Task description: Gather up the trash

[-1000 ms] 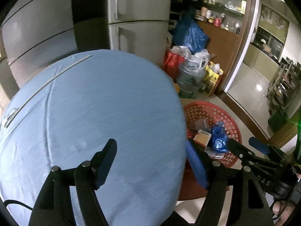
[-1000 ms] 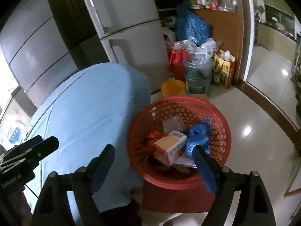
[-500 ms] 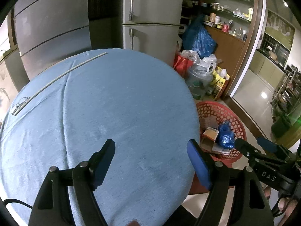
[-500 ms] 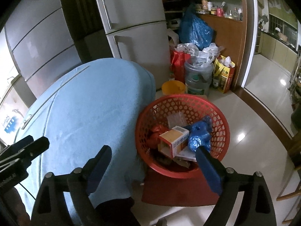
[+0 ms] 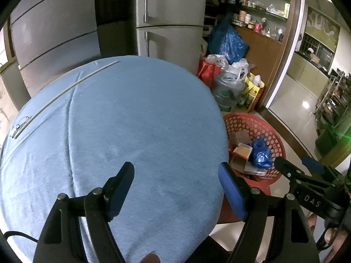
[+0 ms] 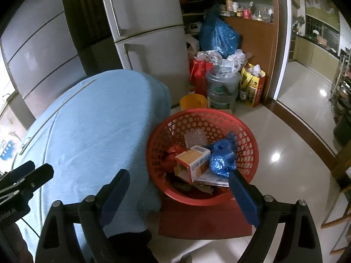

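A red mesh basket stands on a red stool beside the round table under its blue cloth. In it lie a small orange-and-white carton, a crumpled blue plastic bag, a red wrapper and a clear plastic piece. My right gripper hangs open in front of the basket with nothing between its fingers. The left gripper is open over the table's near part, also holding nothing. The cloth shows no loose trash.
A thin grey rod lies along the table's far left edge. Behind stand a grey fridge, a blue bag, a water jug, red and yellow bags and a yellow bucket. Tiled floor lies to the right.
The left view has drawn back, so more of the table shows and the basket sits further right. The right gripper's jaws have widened slightly, still over the basket.
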Available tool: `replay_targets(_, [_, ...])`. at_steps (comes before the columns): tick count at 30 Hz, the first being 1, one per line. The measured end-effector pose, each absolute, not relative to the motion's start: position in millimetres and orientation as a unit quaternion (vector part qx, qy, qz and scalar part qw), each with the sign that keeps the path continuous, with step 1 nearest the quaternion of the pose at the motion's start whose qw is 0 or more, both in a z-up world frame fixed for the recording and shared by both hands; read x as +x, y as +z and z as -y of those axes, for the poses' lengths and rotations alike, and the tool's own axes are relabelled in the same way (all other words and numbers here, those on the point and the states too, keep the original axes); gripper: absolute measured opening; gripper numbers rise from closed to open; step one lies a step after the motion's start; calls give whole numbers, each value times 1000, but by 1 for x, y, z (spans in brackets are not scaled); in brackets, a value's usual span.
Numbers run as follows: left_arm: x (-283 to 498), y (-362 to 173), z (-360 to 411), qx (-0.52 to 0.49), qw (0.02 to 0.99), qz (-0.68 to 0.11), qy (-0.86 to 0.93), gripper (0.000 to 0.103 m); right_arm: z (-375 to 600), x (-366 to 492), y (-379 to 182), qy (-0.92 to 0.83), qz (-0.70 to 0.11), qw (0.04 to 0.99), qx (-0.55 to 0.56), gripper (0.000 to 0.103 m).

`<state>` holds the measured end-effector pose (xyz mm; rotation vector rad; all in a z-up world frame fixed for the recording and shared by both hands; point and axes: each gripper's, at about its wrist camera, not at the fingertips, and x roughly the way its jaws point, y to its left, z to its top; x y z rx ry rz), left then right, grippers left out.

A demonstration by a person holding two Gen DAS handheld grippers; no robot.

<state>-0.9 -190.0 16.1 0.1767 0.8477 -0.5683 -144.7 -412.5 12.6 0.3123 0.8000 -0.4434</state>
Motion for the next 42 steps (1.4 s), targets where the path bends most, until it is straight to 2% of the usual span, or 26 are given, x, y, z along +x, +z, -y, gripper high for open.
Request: replay_targets(42, [-11, 17, 188, 78, 872, -393, -281, 79, 392, -151, 18, -241, -379, 885, 126, 94])
